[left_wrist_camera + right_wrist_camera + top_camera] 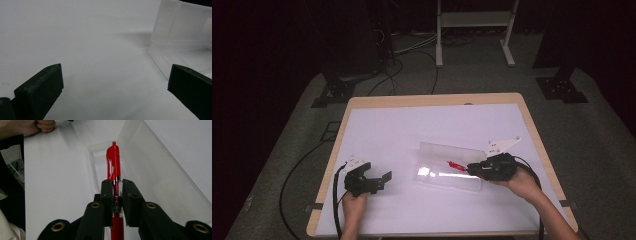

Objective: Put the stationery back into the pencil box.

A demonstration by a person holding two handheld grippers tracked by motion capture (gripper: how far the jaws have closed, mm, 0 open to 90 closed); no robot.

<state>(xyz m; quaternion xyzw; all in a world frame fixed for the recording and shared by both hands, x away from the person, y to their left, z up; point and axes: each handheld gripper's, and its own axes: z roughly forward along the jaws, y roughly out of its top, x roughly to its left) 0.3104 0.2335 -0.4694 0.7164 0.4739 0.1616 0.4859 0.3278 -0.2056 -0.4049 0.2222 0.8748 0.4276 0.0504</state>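
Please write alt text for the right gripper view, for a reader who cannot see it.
The right claw is shut on a red pen, pointing it into an open clear plastic box on a white table. A hand rests at the top left.

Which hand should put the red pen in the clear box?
Right. The right gripper already clamps the red pen just over the open clear box; the left gripper sits open, apart from it.

Legible text, labels, brands, numbers, signs: none. The red pen, centre of the right gripper view, bears no readable print; the clear plastic box, centre of the high view, carries no label or marking.
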